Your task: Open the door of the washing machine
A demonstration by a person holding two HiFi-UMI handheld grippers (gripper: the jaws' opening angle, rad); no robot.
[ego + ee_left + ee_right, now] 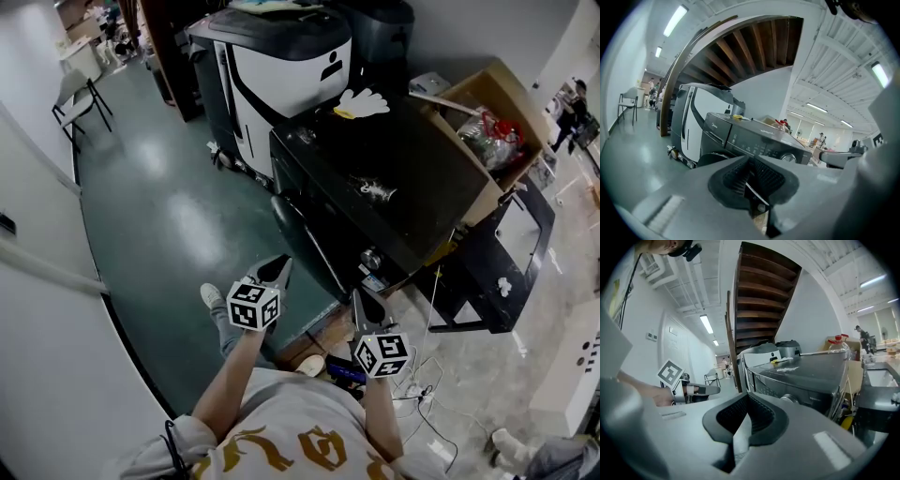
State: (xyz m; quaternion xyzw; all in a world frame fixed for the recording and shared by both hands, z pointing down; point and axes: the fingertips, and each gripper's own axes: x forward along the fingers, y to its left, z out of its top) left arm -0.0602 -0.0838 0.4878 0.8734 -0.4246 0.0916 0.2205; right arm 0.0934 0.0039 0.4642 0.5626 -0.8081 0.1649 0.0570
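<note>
The black washing machine (403, 187) stands in front of me, its round door (298, 228) facing lower left and closed against the front. A control knob (371, 259) sits on the front panel. My left gripper (278, 270) is shut and empty, just short of the door's lower edge. My right gripper (361, 302) is also shut and empty, below the knob near the machine's corner. In the left gripper view the machine (754, 140) and its dark door (710, 158) lie beyond the closed pads (761, 176). The right gripper view shows the knob (790, 399) close ahead.
A white and black machine (281, 70) stands behind the washer. An open cardboard box (487, 122) sits at its right. A white glove (363, 103) lies on the washer's top. Cables (422, 384) run on the floor by my feet. A folding chair (80, 94) is far left.
</note>
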